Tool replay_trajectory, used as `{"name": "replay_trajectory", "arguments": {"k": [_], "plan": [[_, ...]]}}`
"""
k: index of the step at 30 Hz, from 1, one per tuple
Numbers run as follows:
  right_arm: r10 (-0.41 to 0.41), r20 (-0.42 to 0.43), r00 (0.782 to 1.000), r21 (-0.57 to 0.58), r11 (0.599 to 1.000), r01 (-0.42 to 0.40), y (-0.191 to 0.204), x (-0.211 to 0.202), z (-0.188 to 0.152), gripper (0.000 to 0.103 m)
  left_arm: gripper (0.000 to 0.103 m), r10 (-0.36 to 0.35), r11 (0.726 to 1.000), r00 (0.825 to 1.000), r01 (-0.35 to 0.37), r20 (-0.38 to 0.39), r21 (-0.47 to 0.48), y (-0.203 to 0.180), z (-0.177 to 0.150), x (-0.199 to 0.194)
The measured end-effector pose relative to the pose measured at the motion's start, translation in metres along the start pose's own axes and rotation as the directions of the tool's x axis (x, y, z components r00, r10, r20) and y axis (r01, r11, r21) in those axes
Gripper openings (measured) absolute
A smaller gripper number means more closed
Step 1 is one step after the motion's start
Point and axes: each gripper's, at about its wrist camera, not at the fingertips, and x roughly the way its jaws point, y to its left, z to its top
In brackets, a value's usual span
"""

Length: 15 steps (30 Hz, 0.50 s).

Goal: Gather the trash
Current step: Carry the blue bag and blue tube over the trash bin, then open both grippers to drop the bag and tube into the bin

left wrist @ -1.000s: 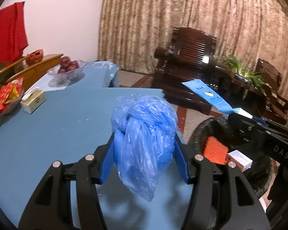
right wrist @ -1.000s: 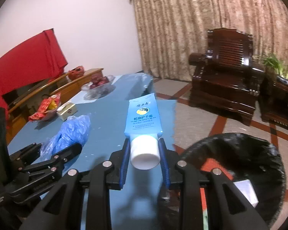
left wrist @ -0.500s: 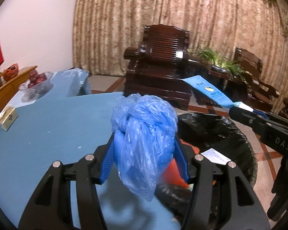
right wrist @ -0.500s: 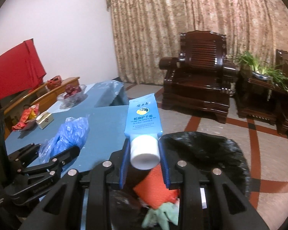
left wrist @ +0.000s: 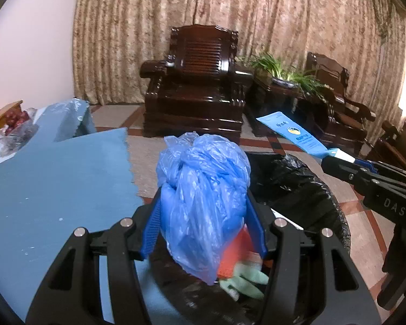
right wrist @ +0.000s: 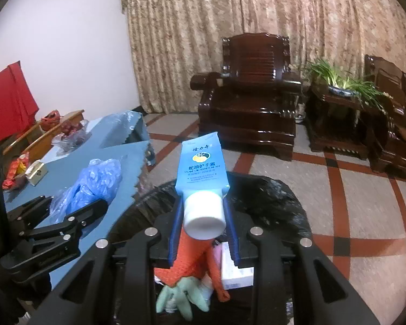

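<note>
The crumpled blue plastic bag point(left wrist: 203, 189), pinched in the left tongs point(left wrist: 204, 224), and the blue hand cream tube point(right wrist: 201, 173), pinched by the right tongs point(right wrist: 204, 222), hang above the black-lined trash bin point(right wrist: 270, 197) beside the blue desk point(left wrist: 54, 189).

Two tools: left tool point(left wrist: 204, 216), right tool point(right wrist: 204, 226). One blue plastic bag point(left wrist: 203, 197). One blue tube point(right wrist: 203, 168). One black-lined bin point(right wrist: 273, 197). One worktop point(left wrist: 54, 184). Two dark wooden armchairs point(right wrist: 250, 111) point(right wrist: 392, 113). One potted plant point(right wrist: 341, 84). One fruit bowl point(left wrist: 12, 124).
</note>
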Motion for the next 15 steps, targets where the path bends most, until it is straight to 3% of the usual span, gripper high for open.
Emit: {"name": "replay_trajectory", "arguments": {"k": [11, 15], "plan": [[-0.044, -0.062, 0.997, 0.031, 0.998, 0.046, -0.037, 0.026, -0.013, 0.029, 0.054, -0.053, 0.998, 0.996, 0.054, -0.066, 0.017, -0.019, -0.007, 0.052], [-0.044, -0.086, 0.995, 0.038, 0.998, 0.048, -0.046, 0.037, -0.017, 0.03, 0.065, -0.083, 0.996, 0.993, 0.084, -0.088, 0.006, -0.021, -0.006, 0.064]]}}
